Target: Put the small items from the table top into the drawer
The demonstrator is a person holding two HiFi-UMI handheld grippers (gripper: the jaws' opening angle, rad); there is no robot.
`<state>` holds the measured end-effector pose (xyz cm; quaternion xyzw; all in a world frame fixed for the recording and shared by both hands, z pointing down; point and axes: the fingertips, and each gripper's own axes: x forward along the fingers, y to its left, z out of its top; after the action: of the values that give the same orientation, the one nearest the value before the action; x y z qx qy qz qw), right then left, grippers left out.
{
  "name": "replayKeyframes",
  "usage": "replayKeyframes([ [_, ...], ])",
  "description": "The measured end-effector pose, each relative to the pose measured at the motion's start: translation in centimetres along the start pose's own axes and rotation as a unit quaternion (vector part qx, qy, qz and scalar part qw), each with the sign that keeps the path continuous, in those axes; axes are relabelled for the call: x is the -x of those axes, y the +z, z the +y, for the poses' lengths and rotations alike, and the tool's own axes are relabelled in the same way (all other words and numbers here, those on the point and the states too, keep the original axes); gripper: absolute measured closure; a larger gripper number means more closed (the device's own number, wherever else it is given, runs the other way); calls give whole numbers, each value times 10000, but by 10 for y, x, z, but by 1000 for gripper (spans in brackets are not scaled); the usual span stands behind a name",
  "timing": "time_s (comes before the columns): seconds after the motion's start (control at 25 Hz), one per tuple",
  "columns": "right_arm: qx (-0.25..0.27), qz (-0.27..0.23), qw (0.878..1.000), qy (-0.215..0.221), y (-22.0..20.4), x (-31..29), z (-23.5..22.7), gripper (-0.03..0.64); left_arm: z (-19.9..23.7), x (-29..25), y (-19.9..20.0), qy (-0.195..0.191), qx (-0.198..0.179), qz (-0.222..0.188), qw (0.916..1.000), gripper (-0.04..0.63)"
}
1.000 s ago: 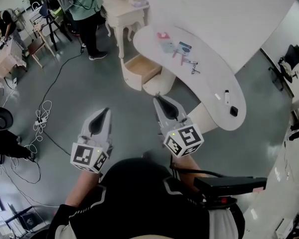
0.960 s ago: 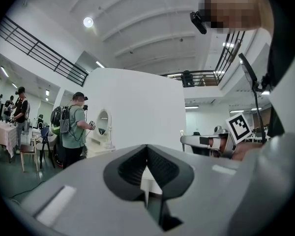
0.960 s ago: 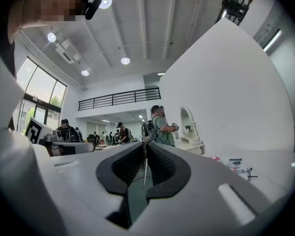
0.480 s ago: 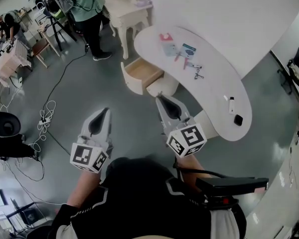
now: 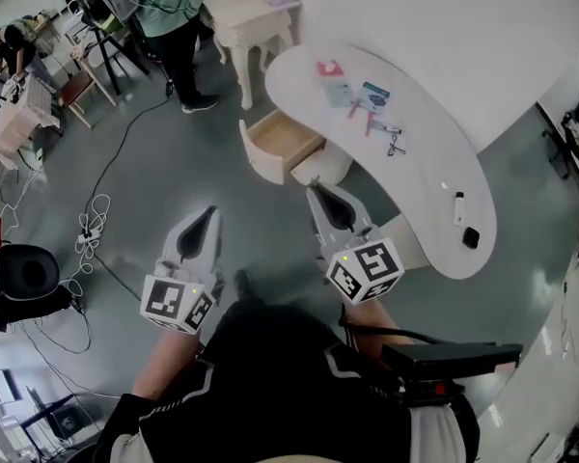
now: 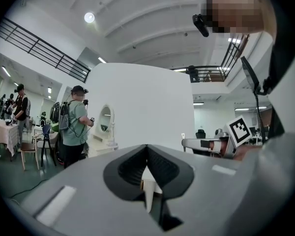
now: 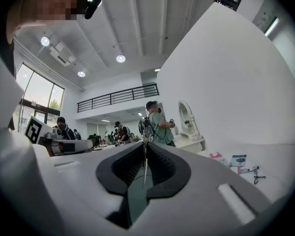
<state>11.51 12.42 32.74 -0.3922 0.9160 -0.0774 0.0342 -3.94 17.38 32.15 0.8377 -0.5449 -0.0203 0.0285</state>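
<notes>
Items all lie on the table, none in the drawer; so the task looks barely begun. A cluster sits at the far end of the top: a pink piece, a blue packet and a few thin bits just beside them; a white stick and a black block lie well apart from these, at the near end. The drawer is pulled out under the far end, below the cluster, and its wooden bottom shows bare; opening it seems done. The left gripper and right gripper hang over the floor, short of the table, pointing toward it; the right is near the table's edge, the left well apart from it. Each gripper view shows its jaws pressed together with nothing between them. What is left, by my reading, is everything: reach the top, pick each piece and drop it in the drawer, perhaps the near cluster first.
</notes>
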Motion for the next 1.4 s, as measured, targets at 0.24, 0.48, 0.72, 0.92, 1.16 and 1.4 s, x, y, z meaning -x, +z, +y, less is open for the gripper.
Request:
replayKeyframes([
  [0.24, 185, -21, 9997, -181, 15, -38, -1, 588, 36, -30, 10, -288, -29, -94, 9995, 595],
  [0.48, 276, -12, 9989, -367, 20, -76, -3, 586, 71, -52, 15, -533, -24, -115, 9985, 595],
  [0.72, 246, 77, 9984, -509, 14, -116, -2, 586, 110, -70, 11, -686, 64, -87, 9976, 595],
  [0.92, 274, 124, 9970, -717, 13, -149, -1, 586, 150, -80, 6, -809, 252, -51, 9964, 595],
  [1.16, 250, 170, 9944, -1013, 9, -177, 3, 586, 183, -90, 1, -1103, 269, -94, 9935, 595],
  [1.4, 325, 259, 9931, -1093, 14, -195, -9, 588, 187, -107, 4, -1399, 422, -173, 9891, 595],
])
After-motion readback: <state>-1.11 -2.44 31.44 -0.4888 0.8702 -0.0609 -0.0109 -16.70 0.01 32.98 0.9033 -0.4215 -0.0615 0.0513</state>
